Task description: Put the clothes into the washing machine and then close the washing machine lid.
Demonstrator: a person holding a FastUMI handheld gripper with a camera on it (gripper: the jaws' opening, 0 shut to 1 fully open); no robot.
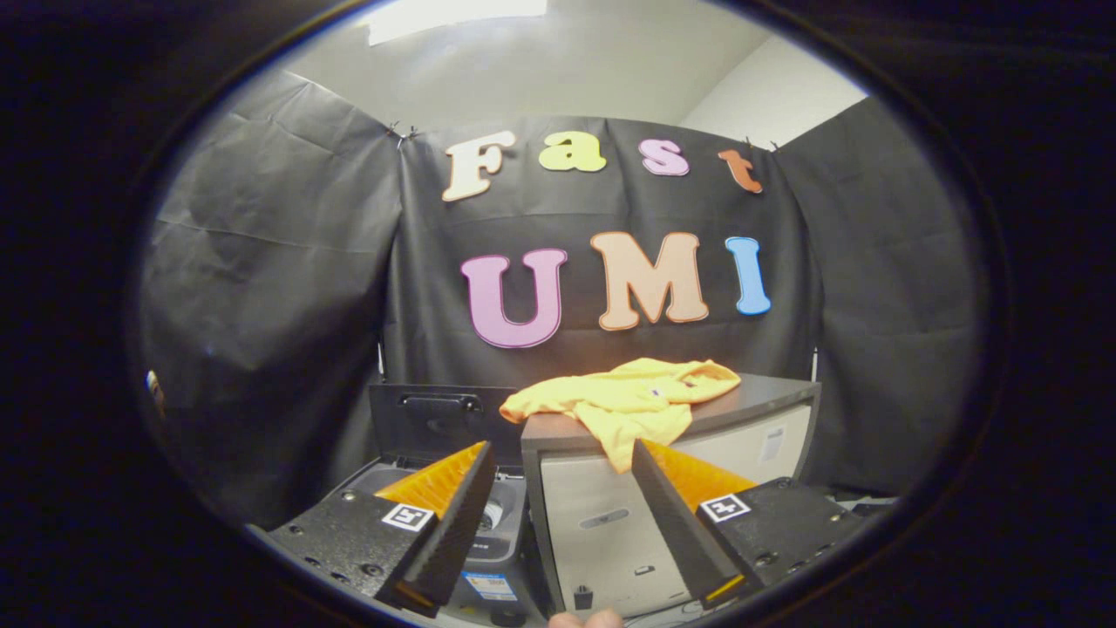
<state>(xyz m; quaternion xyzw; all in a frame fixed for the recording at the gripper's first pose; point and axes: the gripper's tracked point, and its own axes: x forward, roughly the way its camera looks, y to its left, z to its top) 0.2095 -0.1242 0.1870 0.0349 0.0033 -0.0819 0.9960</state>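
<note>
One crumpled yellow cotton shirt [629, 404] sits bunched on top of a boxy cabinet with a dark top and pale front [602, 523], one corner of the fabric drooping over the front edge. It's just ahead of the gripper [562, 458] and a bit above the fingertips, not touching either finger. Fingers are spread wide with nothing between them. Left of the cabinet and lower down there's the grey top-loading washing machine [497, 523], its dark lid [440, 423] flipped up against the black cloth wall. A fingertip [586, 619] pokes in below the fingers.
</note>
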